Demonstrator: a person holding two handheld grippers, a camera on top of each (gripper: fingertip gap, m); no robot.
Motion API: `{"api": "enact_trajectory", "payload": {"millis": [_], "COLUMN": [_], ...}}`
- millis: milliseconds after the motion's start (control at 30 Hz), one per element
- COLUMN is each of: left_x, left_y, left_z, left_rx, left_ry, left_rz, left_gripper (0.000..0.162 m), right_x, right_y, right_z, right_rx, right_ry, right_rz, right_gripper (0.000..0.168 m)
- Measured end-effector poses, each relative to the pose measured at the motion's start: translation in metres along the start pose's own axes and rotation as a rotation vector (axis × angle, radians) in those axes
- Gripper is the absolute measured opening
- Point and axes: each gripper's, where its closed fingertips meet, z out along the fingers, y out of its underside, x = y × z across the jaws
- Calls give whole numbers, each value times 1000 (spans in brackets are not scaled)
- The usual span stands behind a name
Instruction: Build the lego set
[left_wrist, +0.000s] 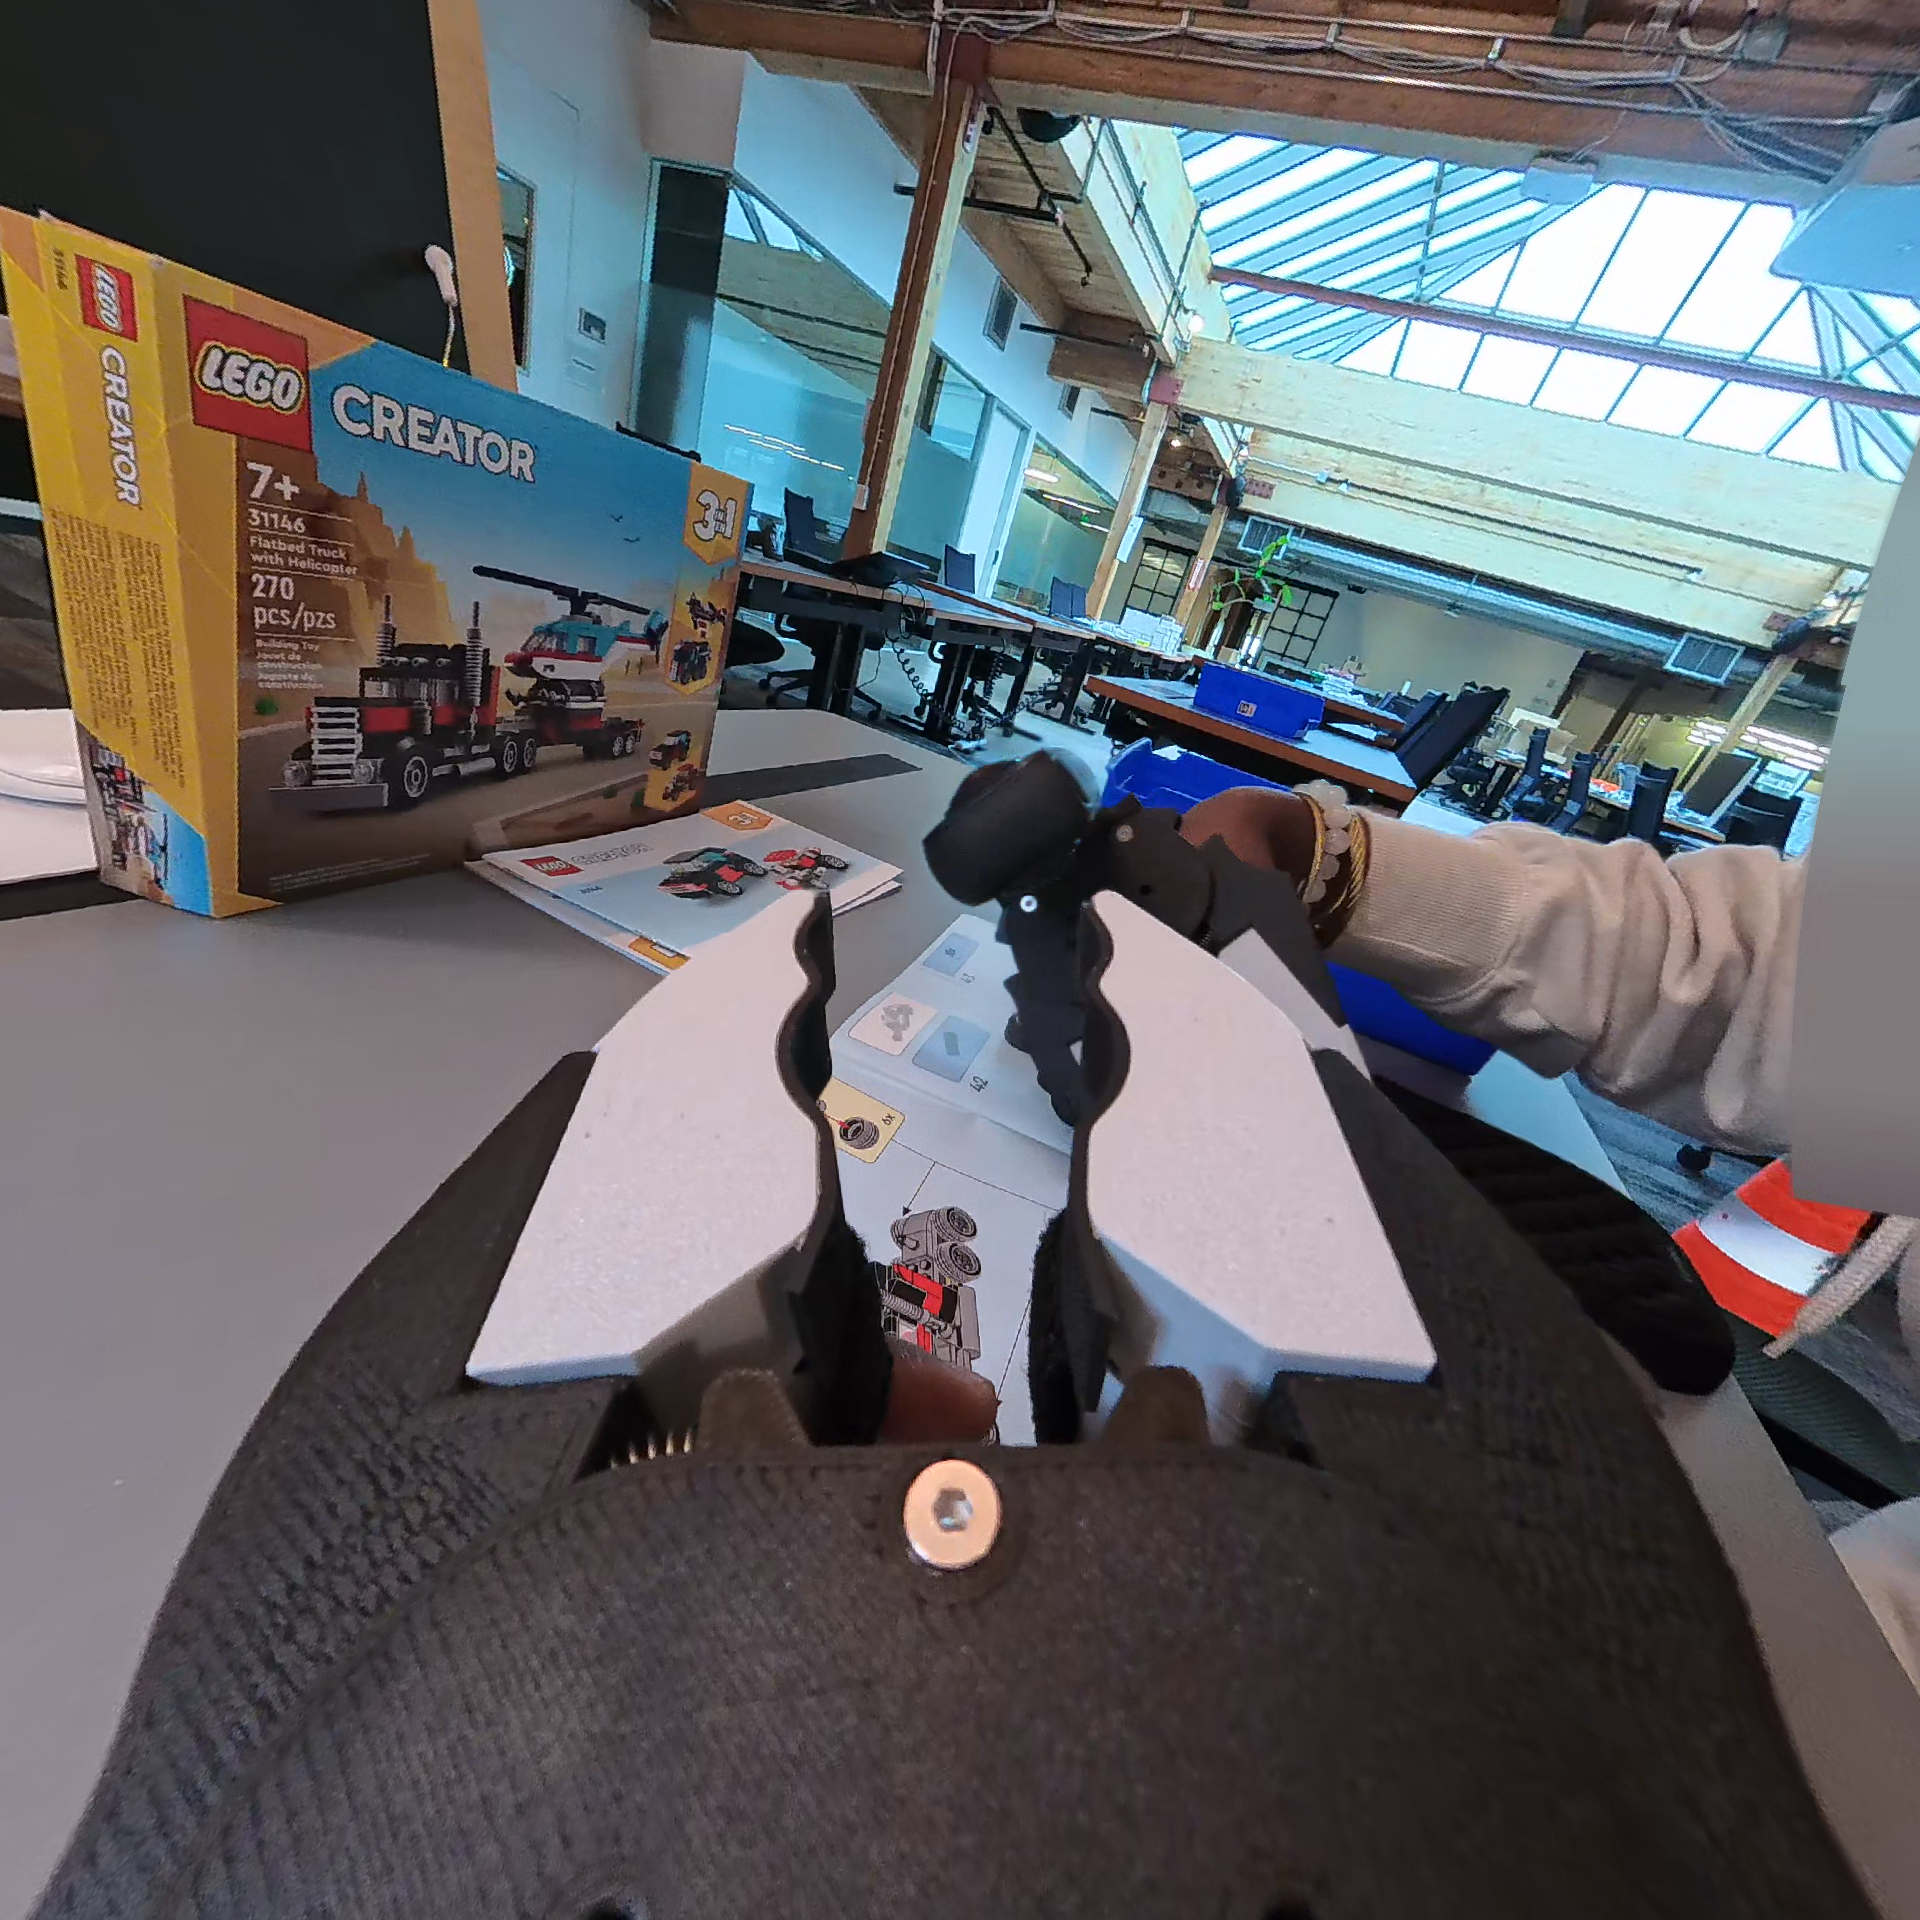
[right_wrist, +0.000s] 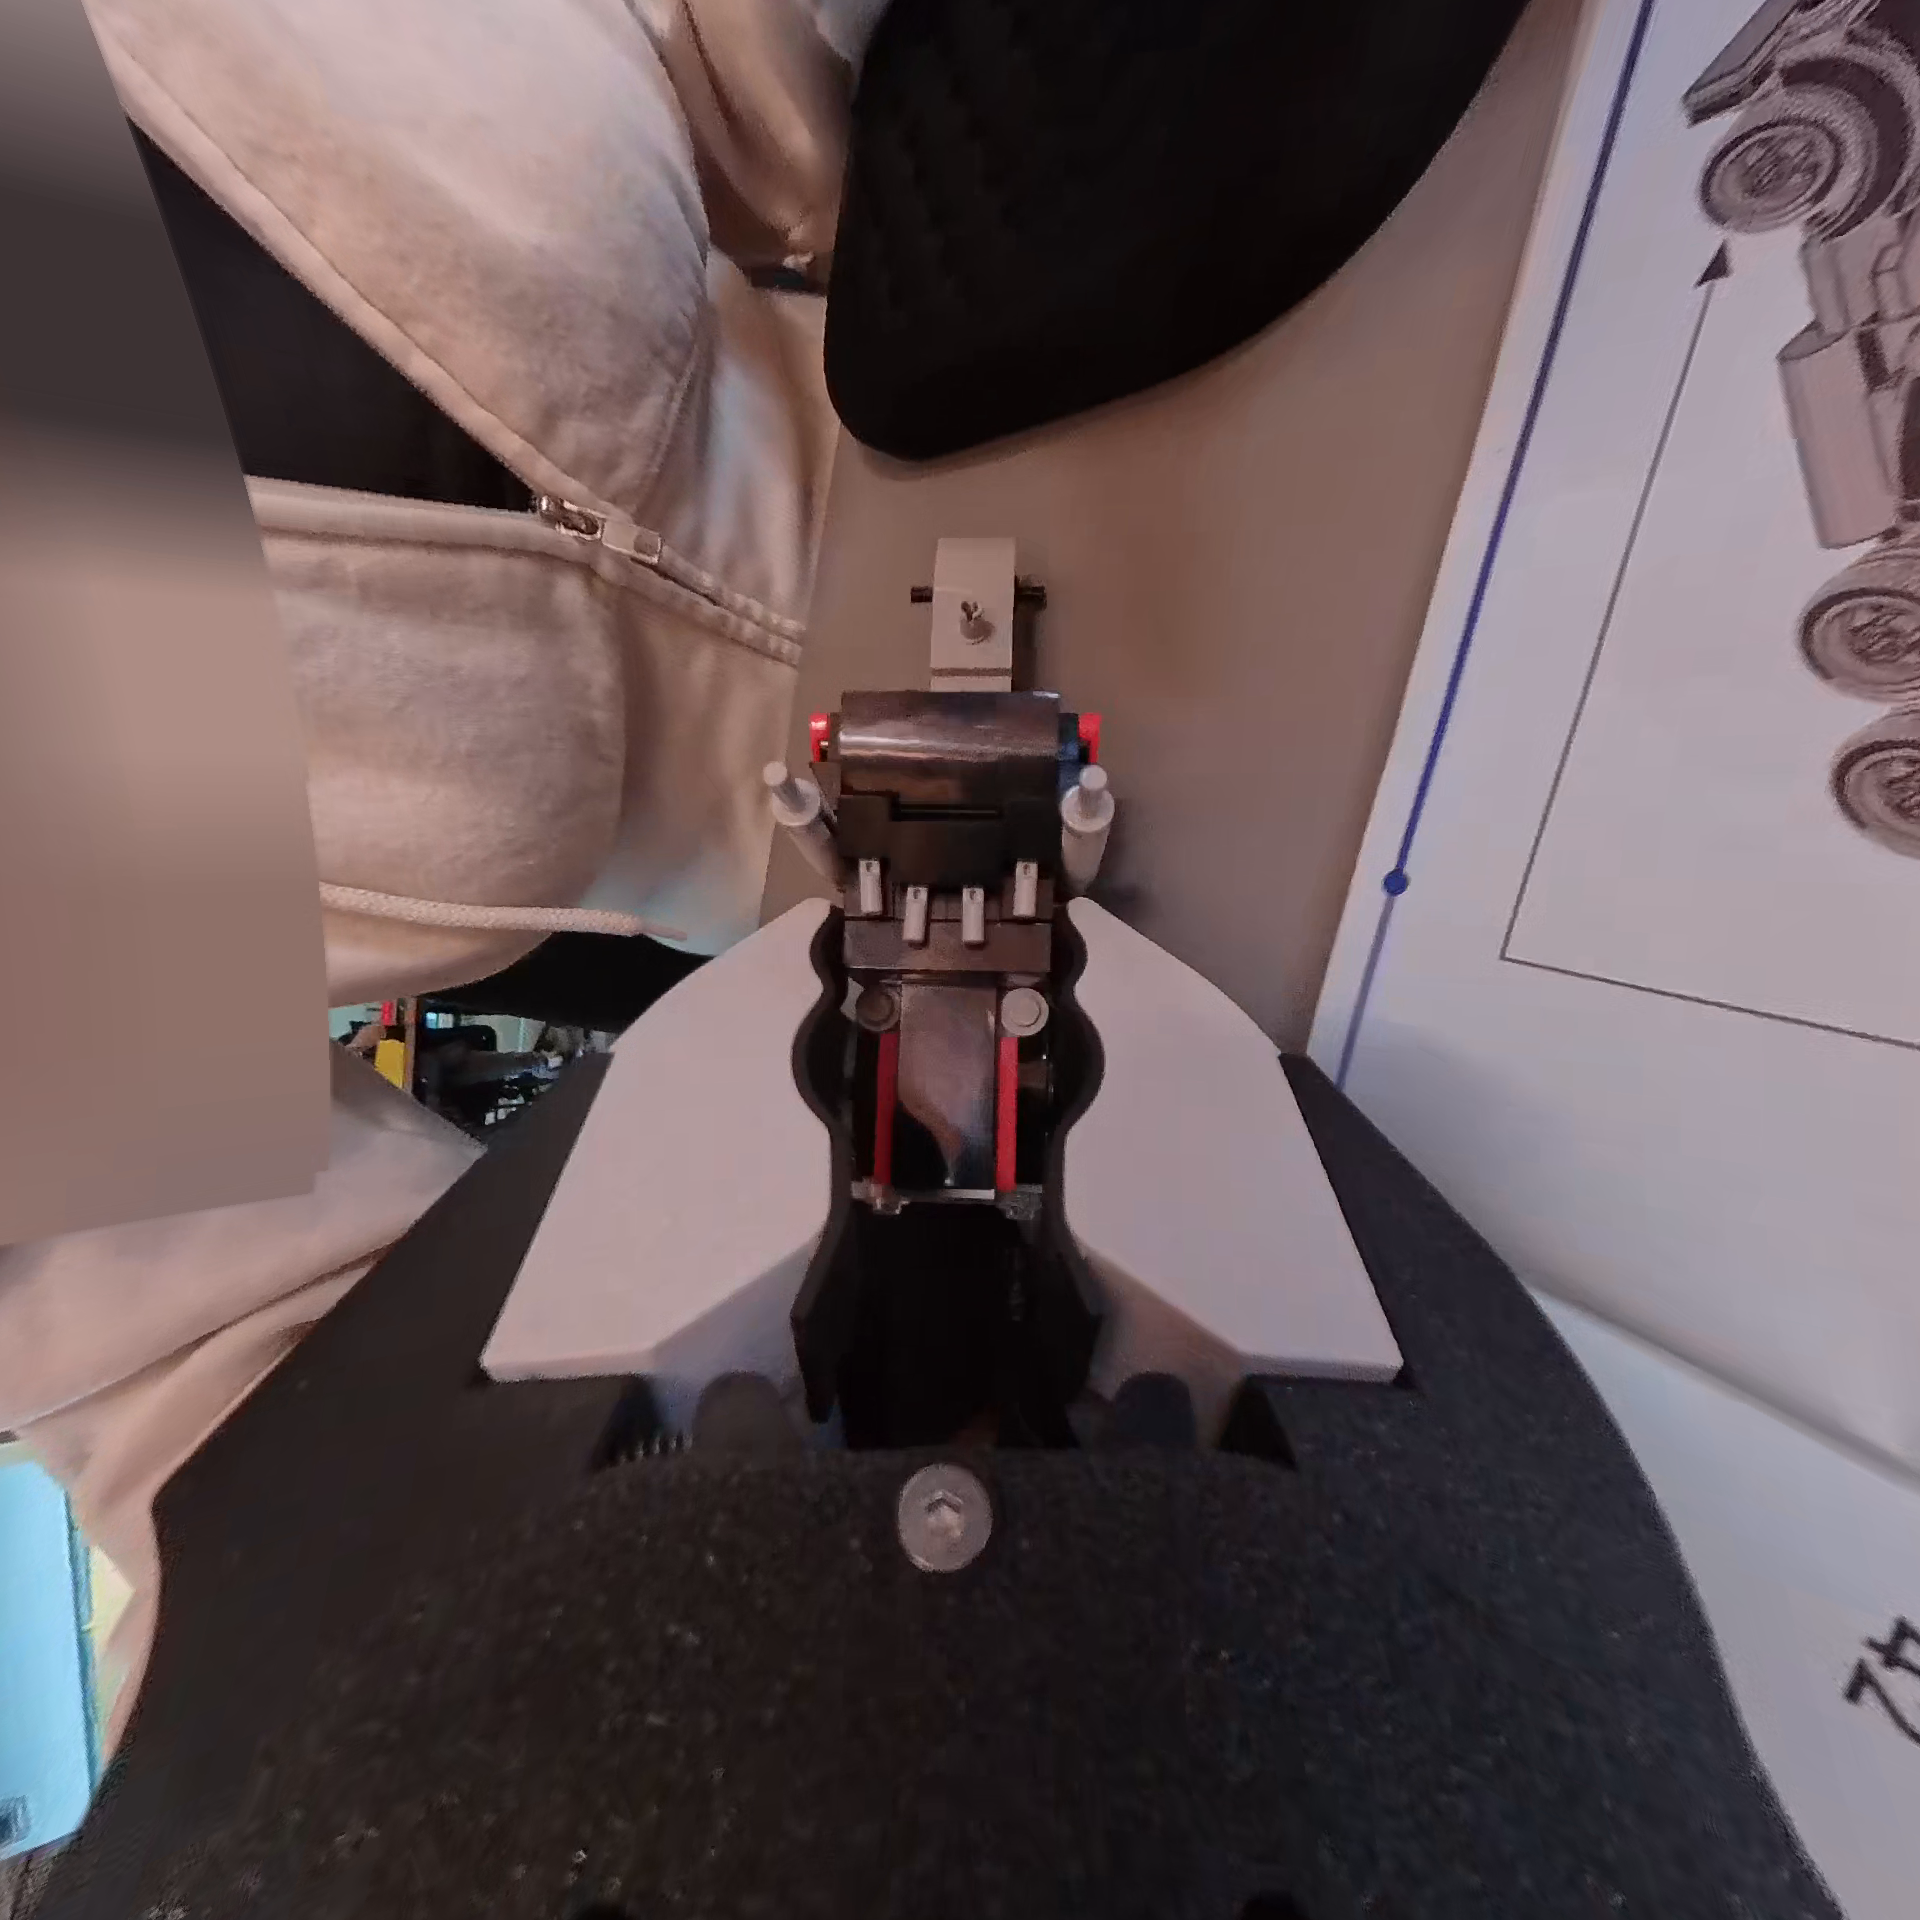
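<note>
My right gripper (right_wrist: 948, 935) is shut on a partly built truck (right_wrist: 945, 790), black with red trim and grey exhaust pipes. The cab sits between the fingers and the grey rear end points away. My left gripper (left_wrist: 956, 935) is open and empty, held over the open instruction booklet (left_wrist: 935, 1039). That booklet also shows in the right wrist view (right_wrist: 1662, 831). Beyond the left fingers, a hand (left_wrist: 1247, 831) holds the right gripper's black body (left_wrist: 1143, 873), whose fingers are hidden. The left gripper's black body (right_wrist: 1091, 208) fills the top of the right wrist view.
The set's box (left_wrist: 395, 623) stands at the back left of the grey table (left_wrist: 260, 1143), with more booklets (left_wrist: 686, 873) lying beside it. A blue bin (left_wrist: 1403, 1029) sits past the table's right edge. The person's beige hoodie (right_wrist: 468, 520) is close on the left. Spacing between my two grippers at the tips: around 20 cm.
</note>
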Motion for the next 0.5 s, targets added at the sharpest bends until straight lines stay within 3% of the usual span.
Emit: {"api": "enact_trajectory", "payload": {"millis": [167, 500], "left_x": [1, 7], "left_y": [5, 21], "left_z": [3, 10], "left_rx": [-30, -117], "left_ry": [5, 20], "left_rz": [15, 77], "left_gripper": [45, 45], "right_x": [8, 21], "right_y": [-13, -43], "right_z": [-10, -38], "right_rx": [45, 234], "right_ry": [33, 187], "right_rz": [7, -72], "right_gripper": [44, 38]}}
